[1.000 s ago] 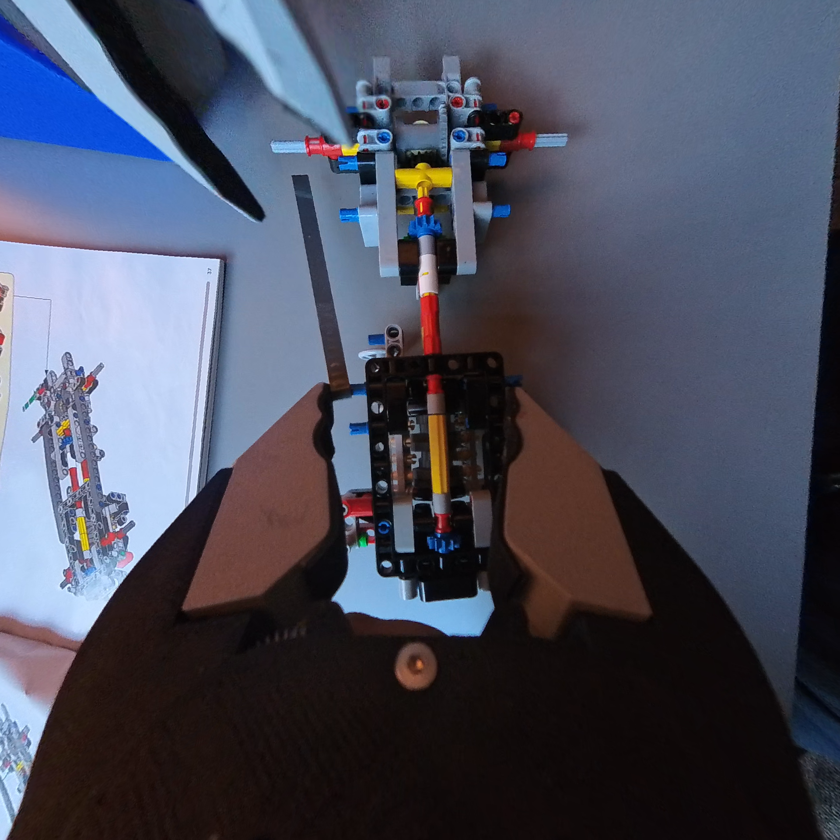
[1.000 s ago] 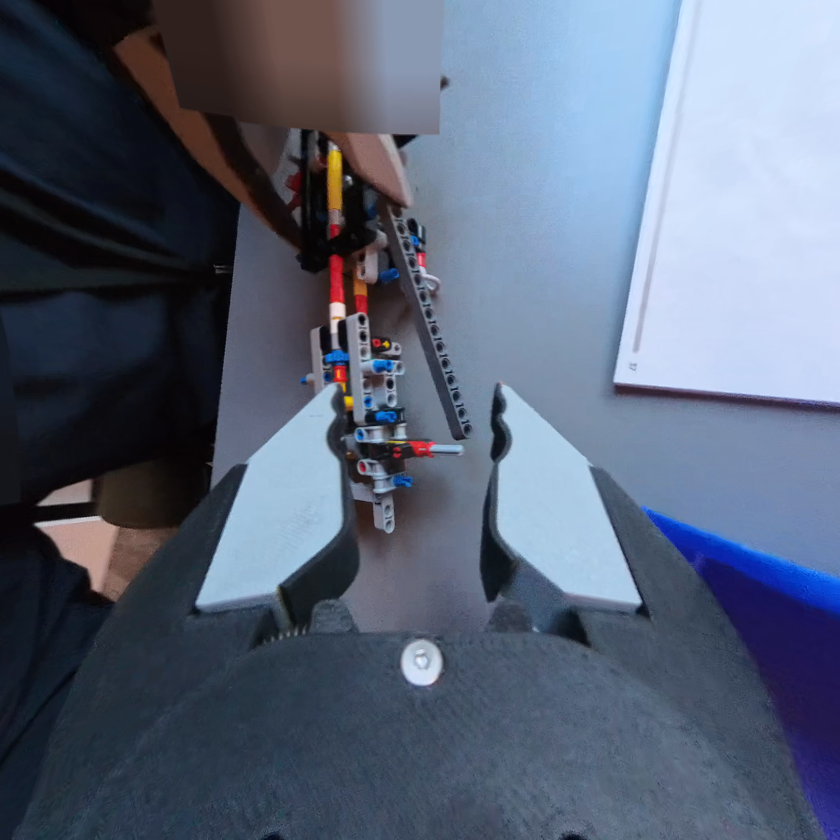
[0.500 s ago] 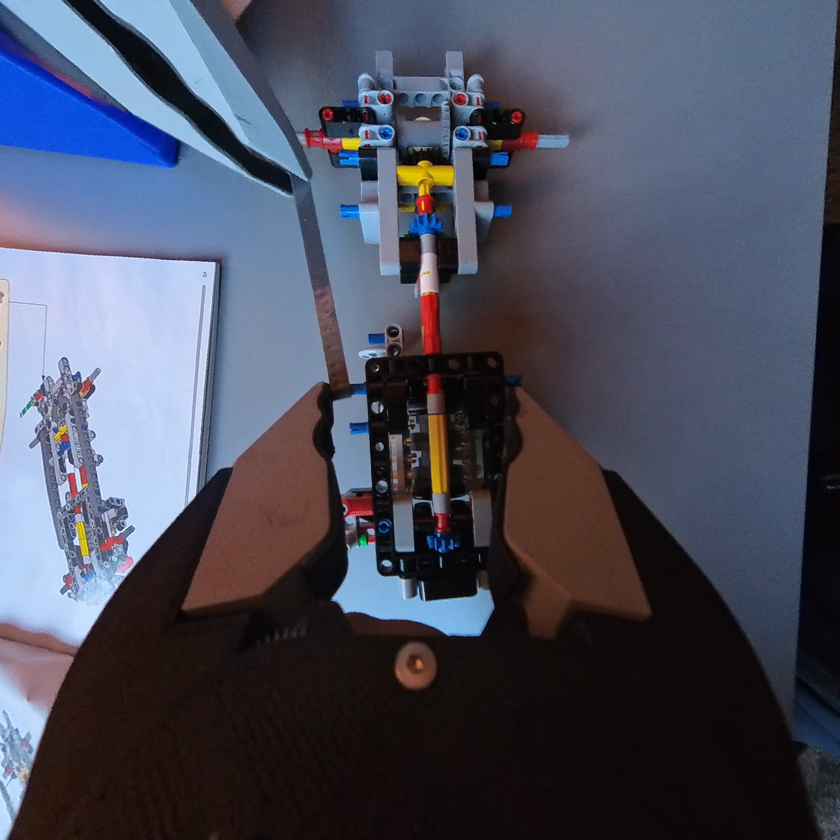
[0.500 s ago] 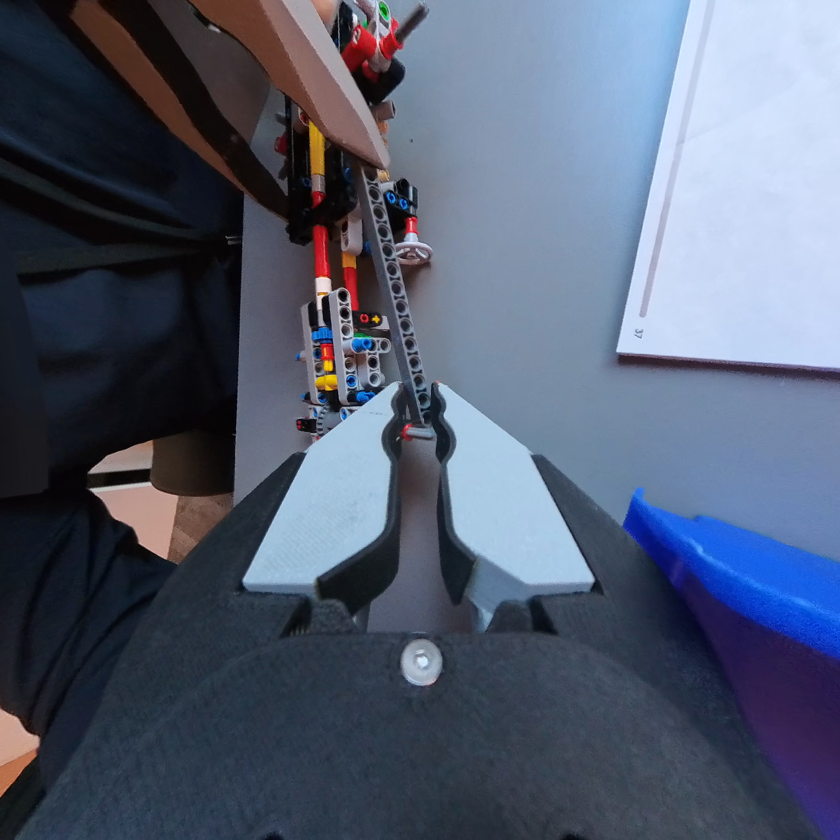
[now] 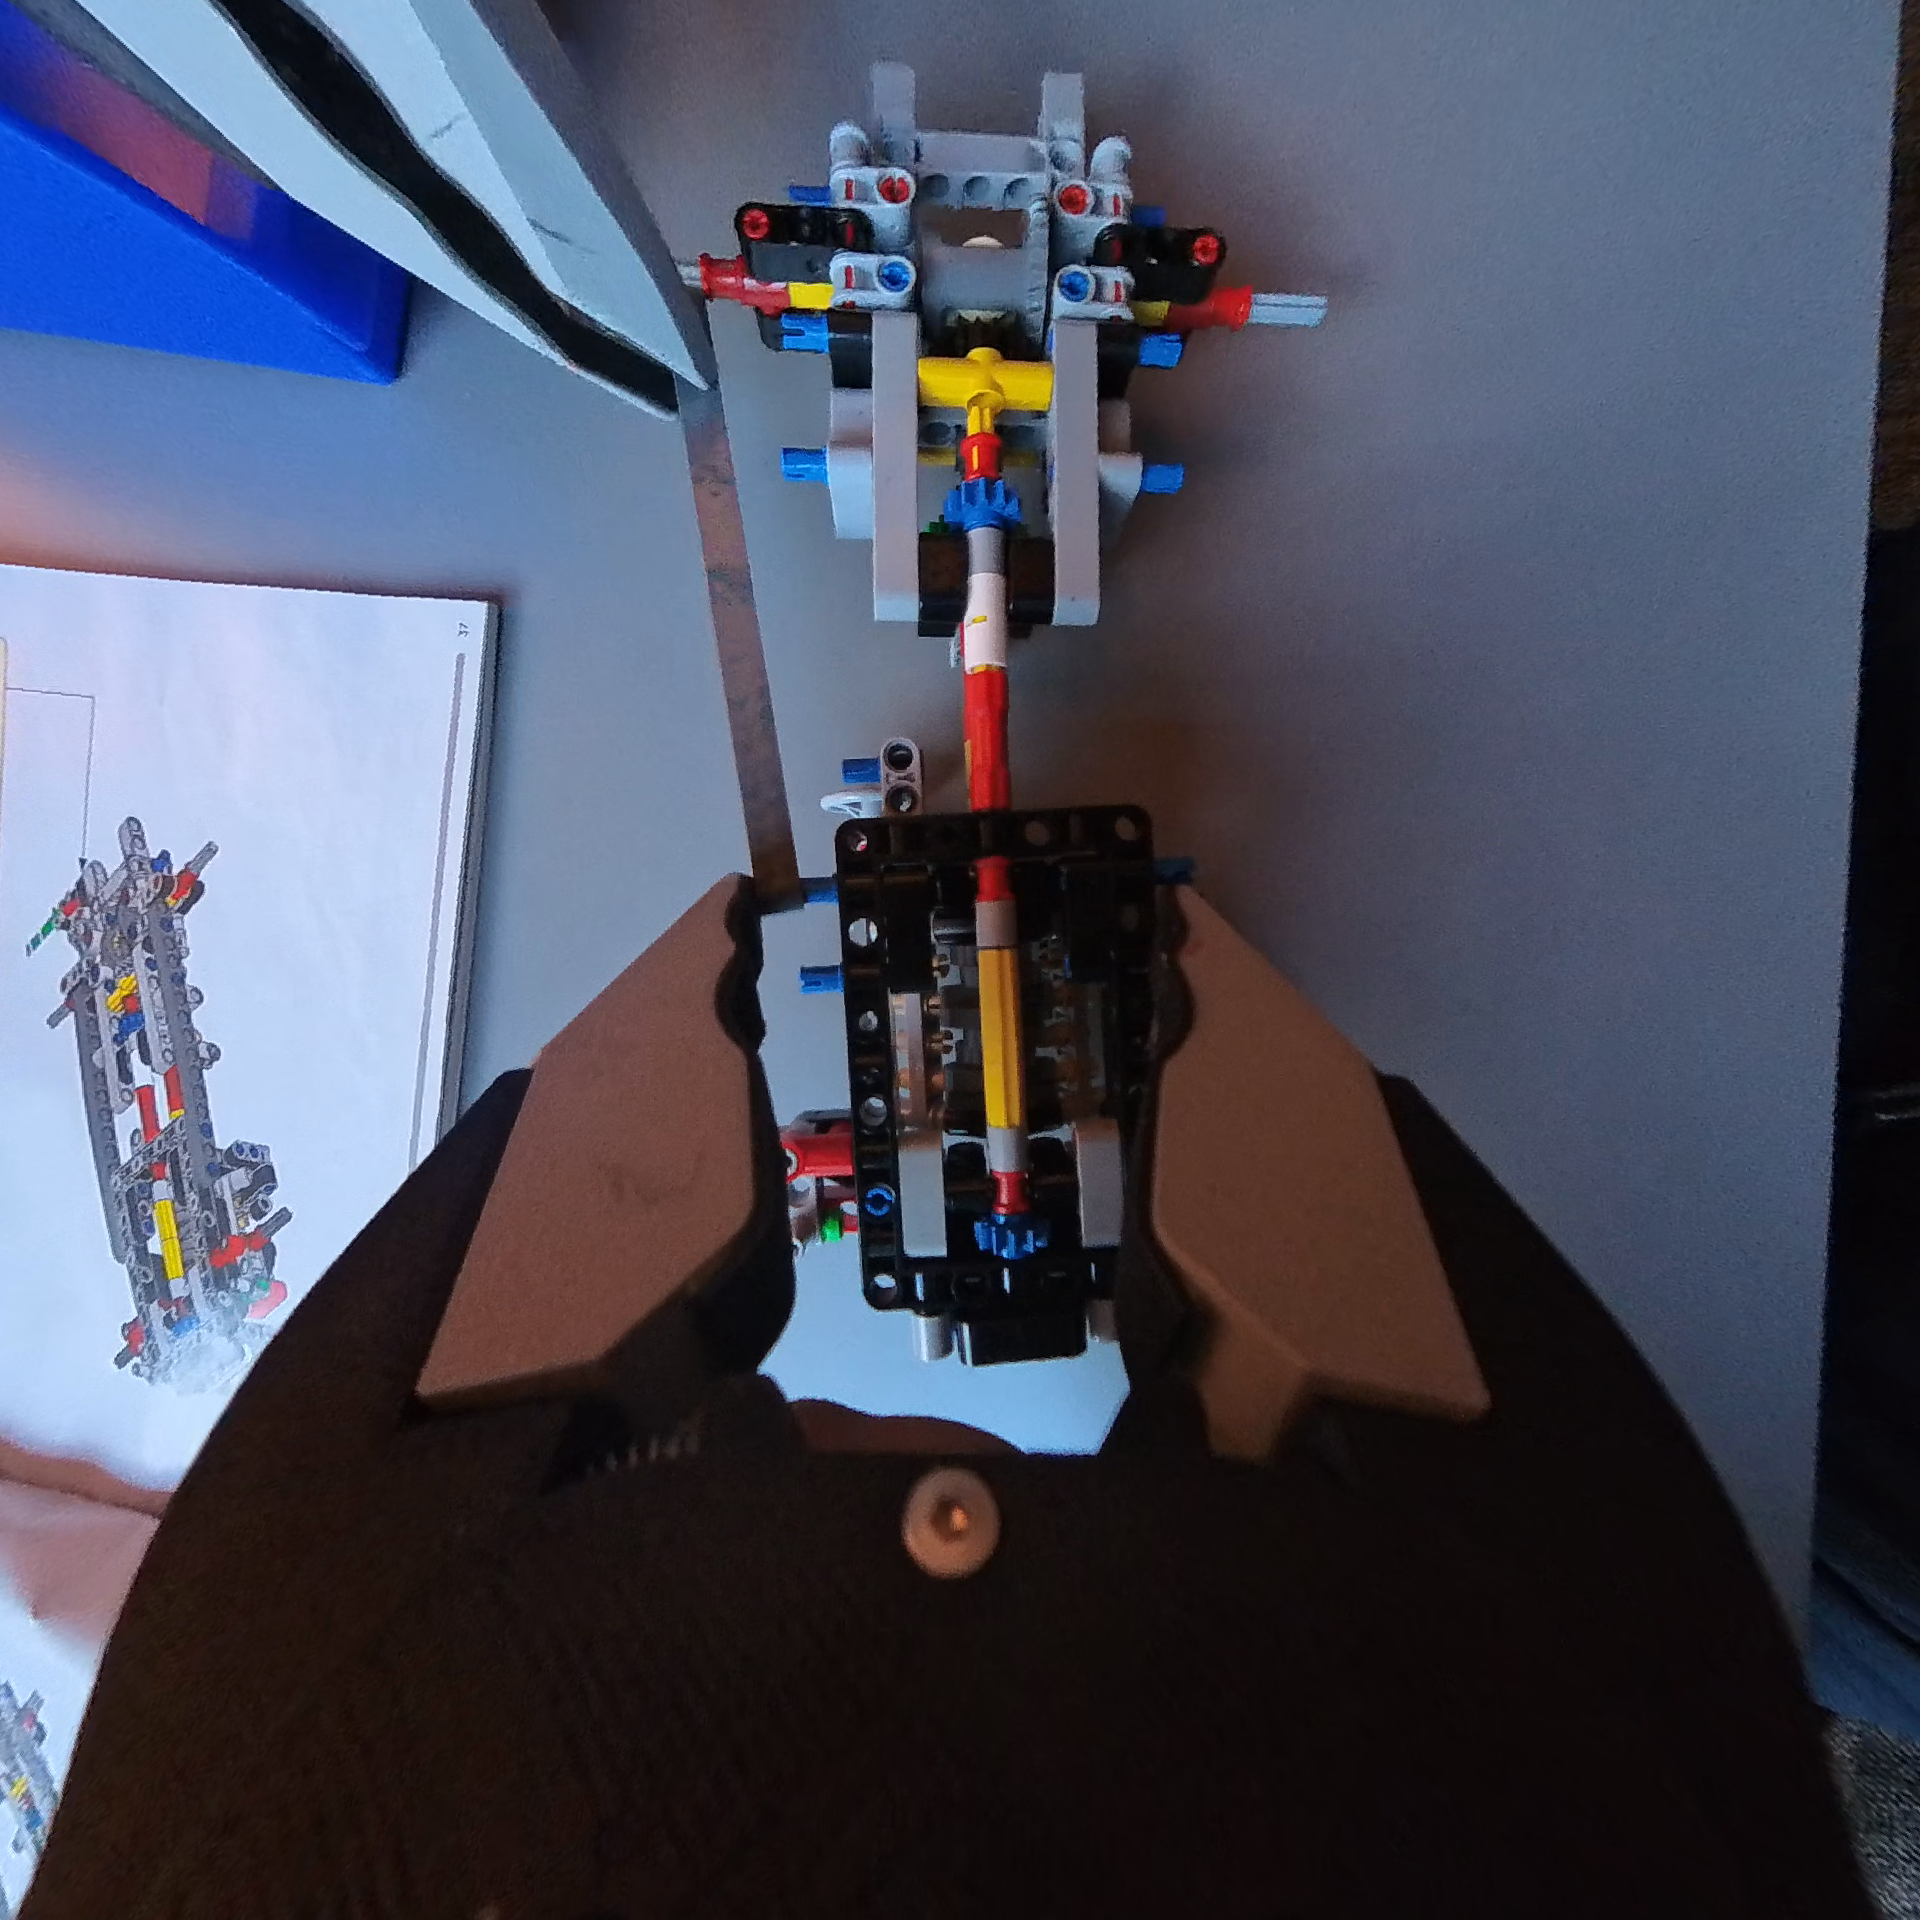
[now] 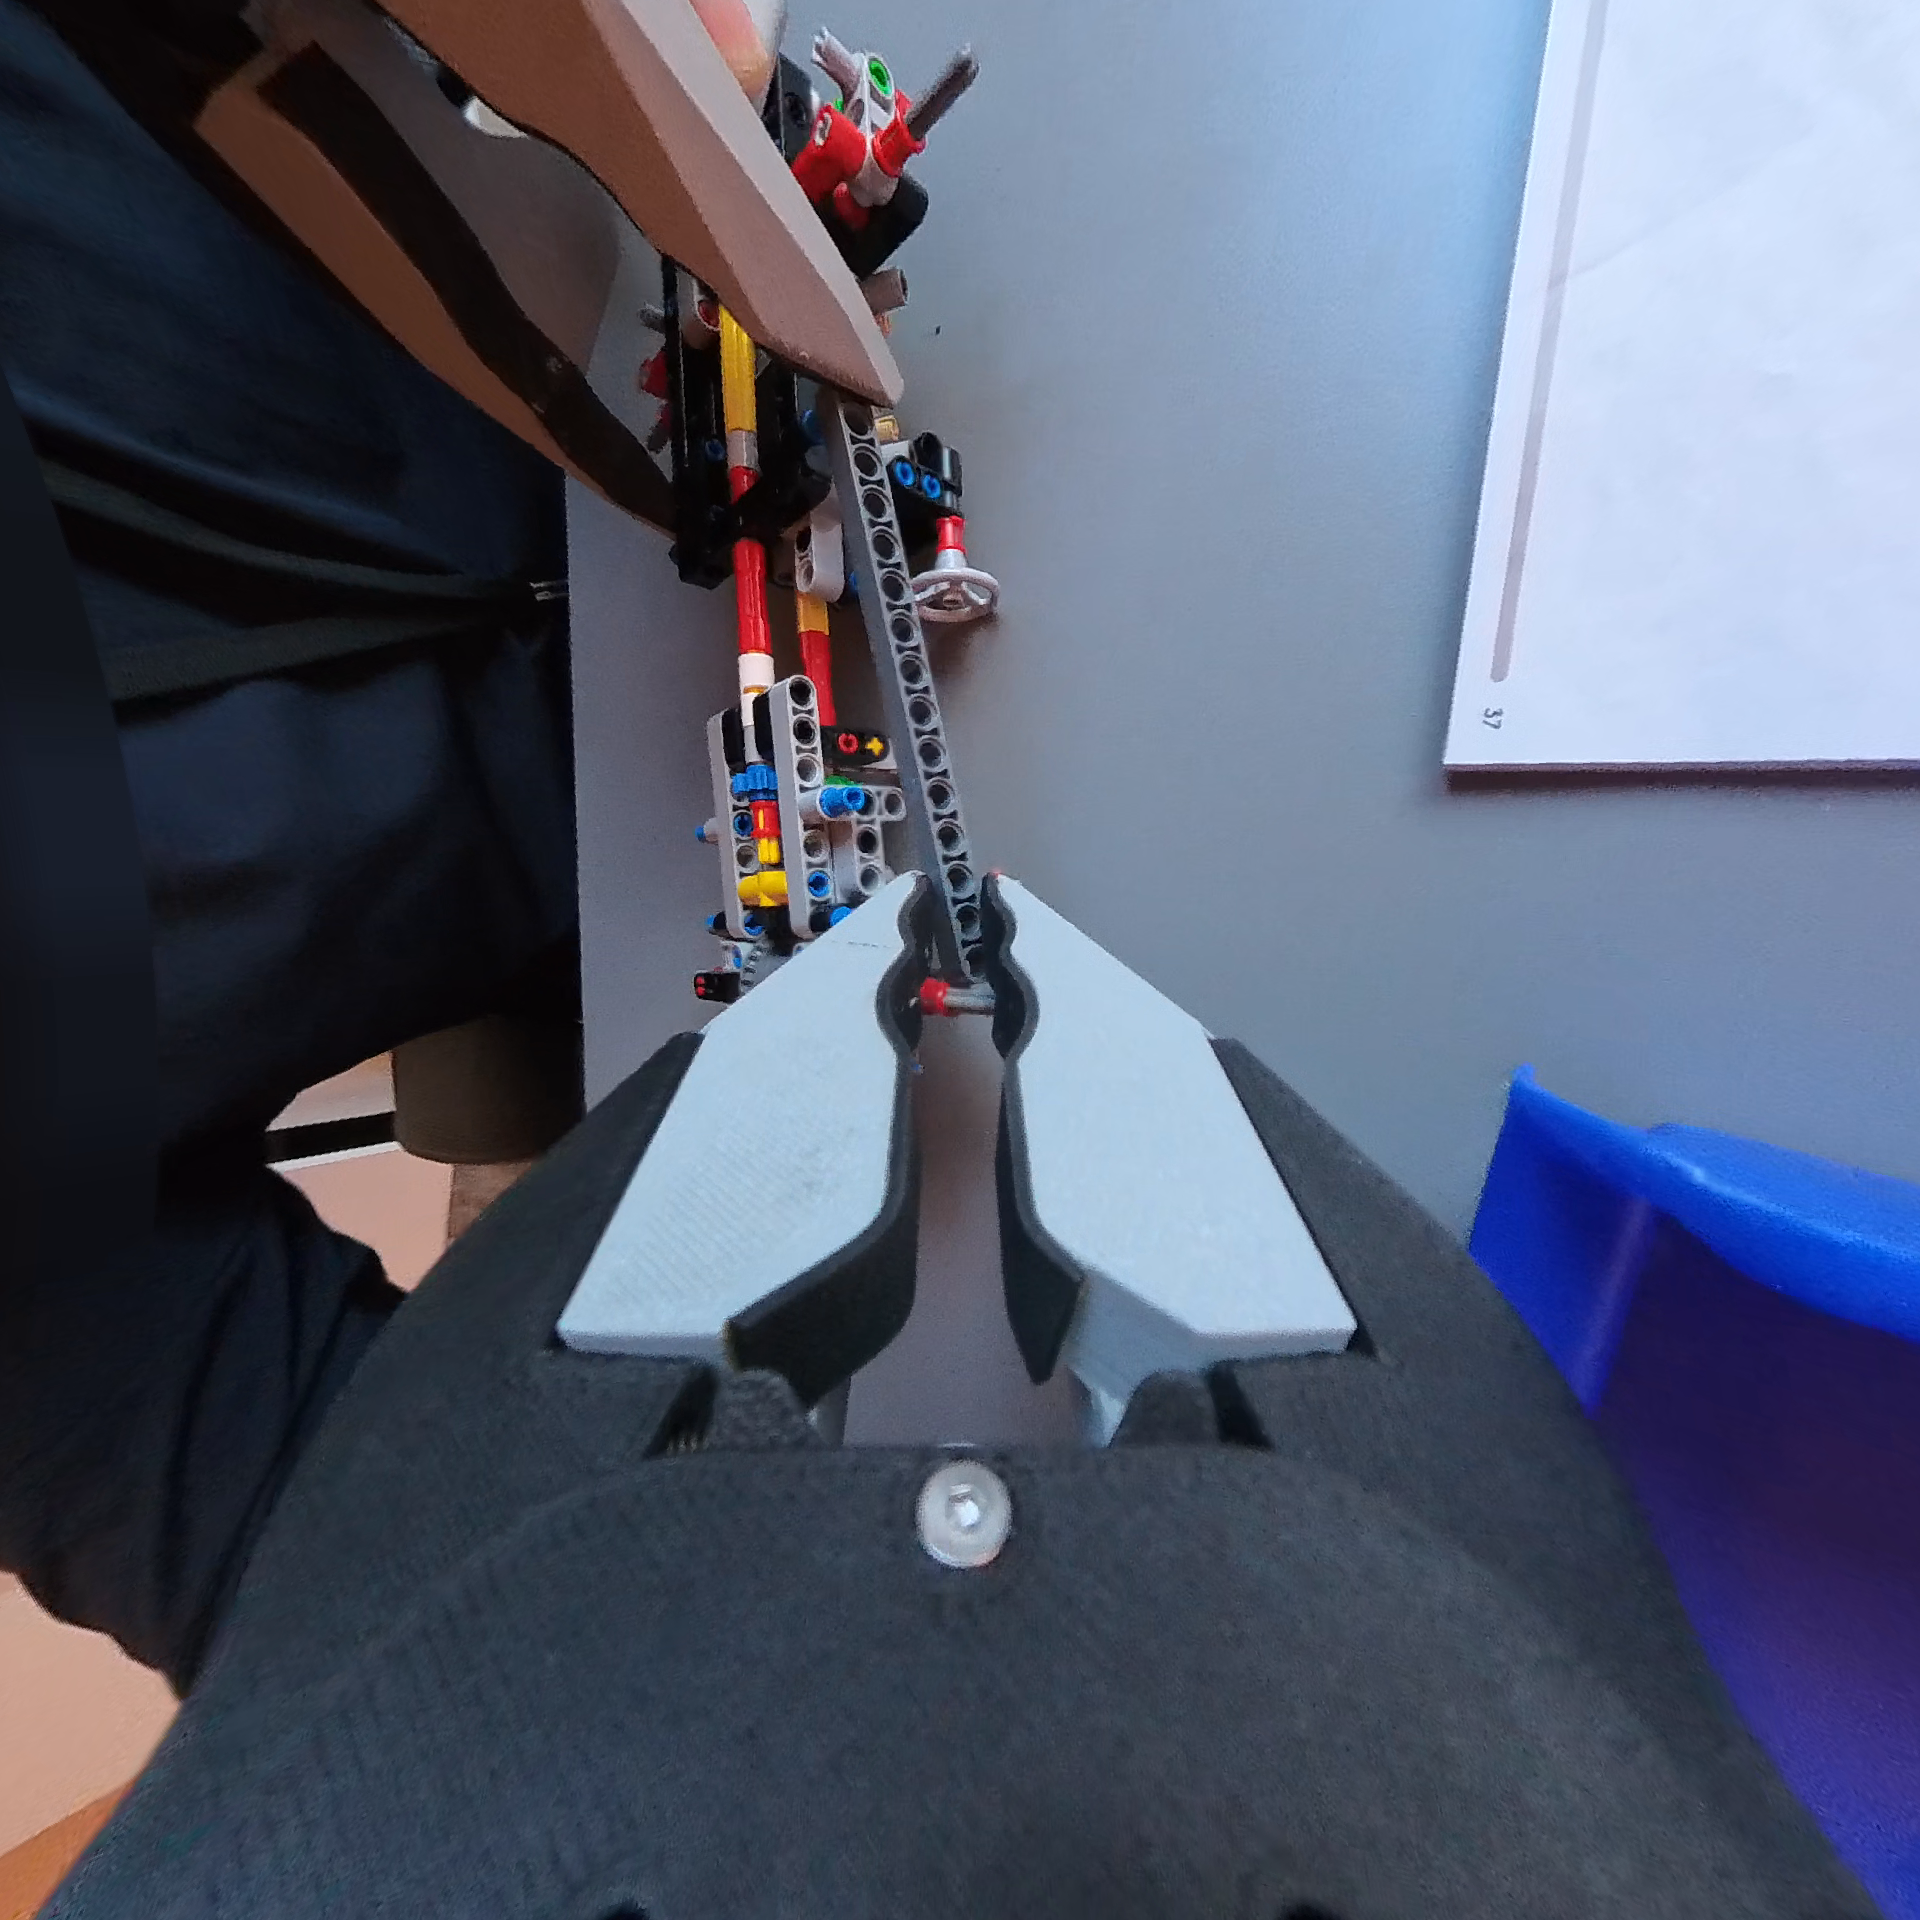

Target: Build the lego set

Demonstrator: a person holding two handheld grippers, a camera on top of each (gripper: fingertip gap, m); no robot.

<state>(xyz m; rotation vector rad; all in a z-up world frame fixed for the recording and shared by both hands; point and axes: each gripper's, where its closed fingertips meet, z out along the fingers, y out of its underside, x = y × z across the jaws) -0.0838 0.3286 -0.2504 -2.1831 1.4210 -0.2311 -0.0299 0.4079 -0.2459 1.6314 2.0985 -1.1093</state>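
The right gripper (image 6: 954, 935) pinches the long grey holed beam (image 6: 909, 665). The left gripper (image 5: 961, 935) stands spread around the black frame (image 5: 997, 1049), touching at three o'clock.

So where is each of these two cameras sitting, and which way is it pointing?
Left wrist view: on the left gripper, looking along its brown fingers at the toy brick model between them.
Right wrist view: on the right gripper, looking along grey fingers clamped on a long grey beam.
Shared: model, beam, booklet, blue bin, each other's gripper.
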